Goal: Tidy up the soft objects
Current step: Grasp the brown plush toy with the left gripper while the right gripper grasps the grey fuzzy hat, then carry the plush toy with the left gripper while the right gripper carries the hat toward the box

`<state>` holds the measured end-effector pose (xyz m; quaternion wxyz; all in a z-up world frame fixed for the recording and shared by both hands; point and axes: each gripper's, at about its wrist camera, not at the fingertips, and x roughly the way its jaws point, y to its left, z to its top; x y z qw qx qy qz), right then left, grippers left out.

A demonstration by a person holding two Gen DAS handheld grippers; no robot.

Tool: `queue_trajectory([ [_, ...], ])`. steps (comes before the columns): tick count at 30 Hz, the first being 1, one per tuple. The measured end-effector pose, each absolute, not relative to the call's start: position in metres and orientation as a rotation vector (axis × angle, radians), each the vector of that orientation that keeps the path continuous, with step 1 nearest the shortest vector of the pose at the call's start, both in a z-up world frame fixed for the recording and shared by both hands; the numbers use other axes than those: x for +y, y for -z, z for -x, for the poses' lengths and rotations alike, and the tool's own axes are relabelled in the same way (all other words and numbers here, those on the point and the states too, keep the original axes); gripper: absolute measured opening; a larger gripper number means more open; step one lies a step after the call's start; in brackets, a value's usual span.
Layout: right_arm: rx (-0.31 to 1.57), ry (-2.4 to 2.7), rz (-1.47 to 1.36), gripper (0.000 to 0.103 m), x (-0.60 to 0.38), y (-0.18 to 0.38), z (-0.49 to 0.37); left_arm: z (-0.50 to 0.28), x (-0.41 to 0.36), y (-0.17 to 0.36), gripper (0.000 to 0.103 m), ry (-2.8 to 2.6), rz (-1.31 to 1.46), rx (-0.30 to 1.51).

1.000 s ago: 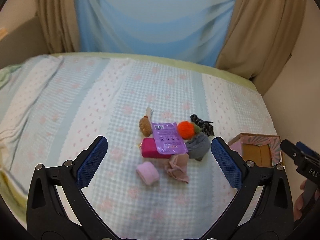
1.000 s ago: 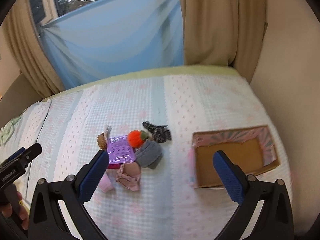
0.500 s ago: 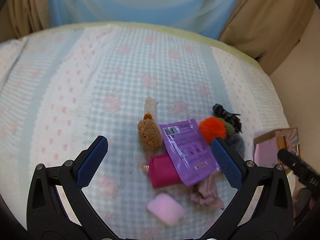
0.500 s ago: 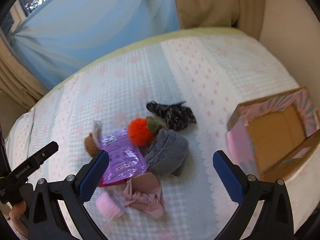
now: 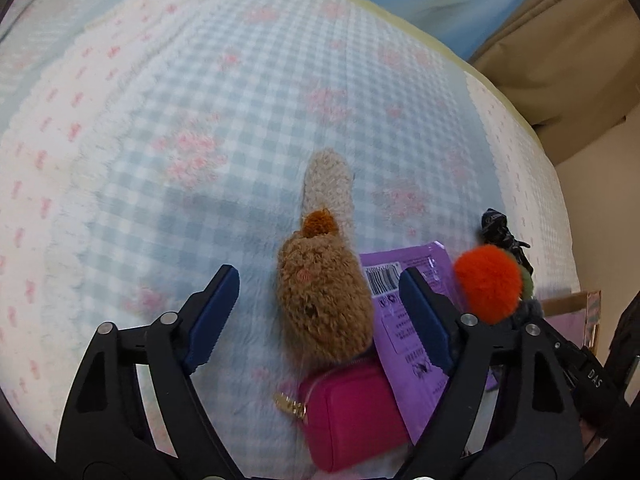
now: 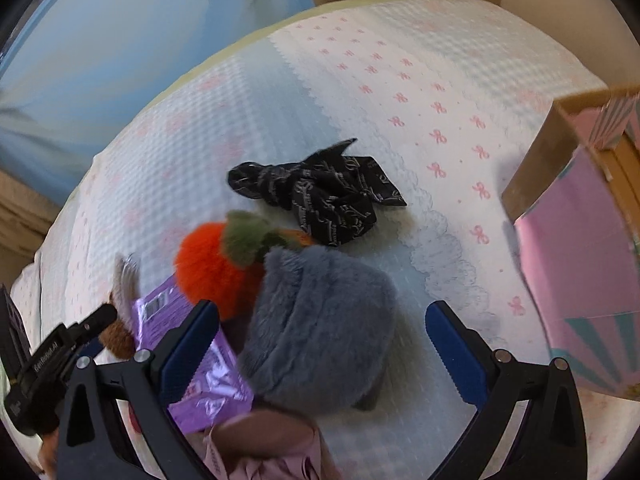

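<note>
a checked, bow-print bed [image 5: 240,92] meets blue curtain [image 6: 100,40]; left gripper [image 5: 320,304] jaws closing around brown plush [image 5: 320,300], right gripper [image 6: 320,340] jaws apart.

The left gripper [image 5: 320,304], jaws closing, straddles a brown plush toy [image 5: 322,300] on a checked bedspread [image 5: 180,120]. A magenta pouch [image 5: 352,420] and purple packet [image 5: 404,320] lie alongside.

A home bedroom: a bed [image 5: 200,120] with pastel checked, bow-printed bedding fills the view, tan curtains [image 5: 560,40] and a blue window drape [image 6: 100,60] at twelve o'clock.
</note>
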<state>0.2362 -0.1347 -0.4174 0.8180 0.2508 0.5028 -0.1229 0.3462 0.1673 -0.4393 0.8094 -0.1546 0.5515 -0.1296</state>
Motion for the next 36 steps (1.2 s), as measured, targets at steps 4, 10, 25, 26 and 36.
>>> queue_trajectory([
  [4,1.084,0.250,-0.587,0.078,-0.136,0.430,-0.242,-0.351,0.163,0.452,0.055,0.310,0.365,1.202],
  [10,1.074,0.275,-0.594,0.058,-0.139,0.434,-0.242,-0.354,0.163,0.460,0.035,0.309,0.418,1.199],
  [25,1.052,0.264,-0.539,0.041,-0.139,0.413,-0.234,-0.347,0.169,0.416,0.031,0.299,0.388,1.122],
  [26,1.045,0.264,-0.537,0.041,-0.139,0.410,-0.232,-0.345,0.169,0.410,0.031,0.301,0.385,1.114],
  [36,0.945,0.232,-0.510,0.041,-0.135,0.330,-0.202,-0.307,0.174,0.324,0.031,0.306,0.341,1.023],
])
